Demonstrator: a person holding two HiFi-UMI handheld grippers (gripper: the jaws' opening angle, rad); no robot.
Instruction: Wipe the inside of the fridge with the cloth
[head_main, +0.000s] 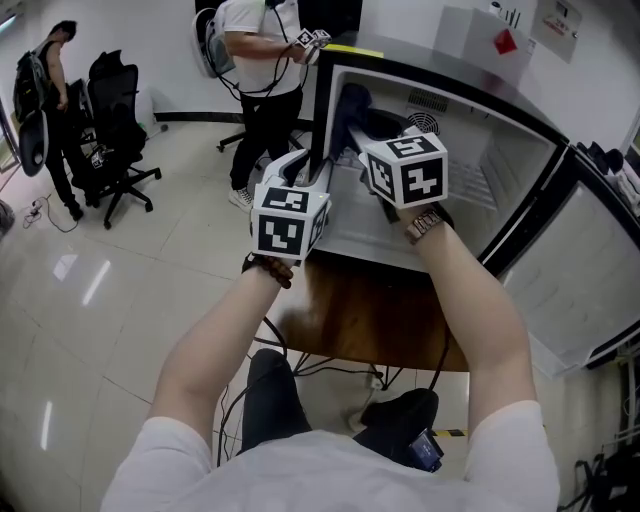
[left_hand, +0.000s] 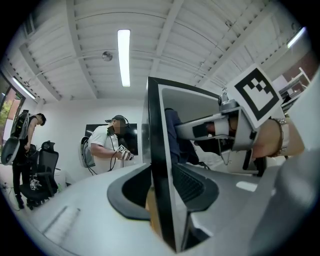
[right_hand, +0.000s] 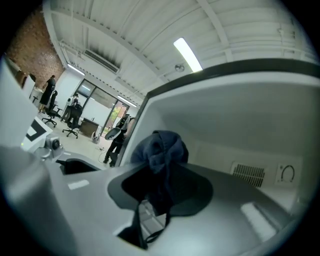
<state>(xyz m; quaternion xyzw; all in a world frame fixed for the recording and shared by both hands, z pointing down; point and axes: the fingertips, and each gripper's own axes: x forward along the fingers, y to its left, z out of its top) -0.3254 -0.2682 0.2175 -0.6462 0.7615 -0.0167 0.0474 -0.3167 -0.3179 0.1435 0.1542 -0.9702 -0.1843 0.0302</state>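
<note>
shirt (head_main: 330, 470): white, short sleeves
trousers (head_main: 270, 400): dark
watch (head_main: 424, 224): metal band
left marker cube (head_main: 288, 222), right marker cube (head_main: 407, 170): white, black squares

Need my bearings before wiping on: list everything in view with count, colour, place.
fridge: one, white, black rim, open on table
fridge door: one, white, swung open right
cloth: one, dark blue, inside fridge
table: one, brown wood, under fridge
office chair: at least one, black, far left
person in white: one, white shirt, behind fridge
person in black: one, black clothes, far left
cables: several, black, floor under table
left gripper: one, grey, clamped on fridge's left wall
right gripper: one, grey, shut on cloth
</note>
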